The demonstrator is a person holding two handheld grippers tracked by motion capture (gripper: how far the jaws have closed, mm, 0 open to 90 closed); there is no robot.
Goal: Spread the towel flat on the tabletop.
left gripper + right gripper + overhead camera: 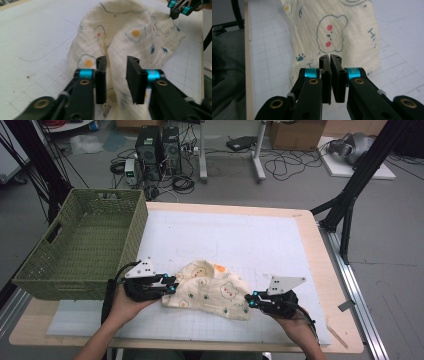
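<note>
A cream baby garment [210, 290] printed with bears and eggs lies crumpled on the white grid mat [225, 235] near the table's front. My left gripper [174, 287] is at its left edge. In the left gripper view its jaws [116, 62] stand apart, the garment [130, 32] lies between and under them, and the pads do not press it. My right gripper [248, 301] is at the garment's right corner. In the right gripper view it [329, 57] is shut, pinching the hem of the garment [332, 30].
A green woven basket [50, 280] stands at the table's left, just behind my left hand. A barcode tag [107, 108] hangs from the garment under the left jaws. The wooden table edge [325, 285] runs along the right.
</note>
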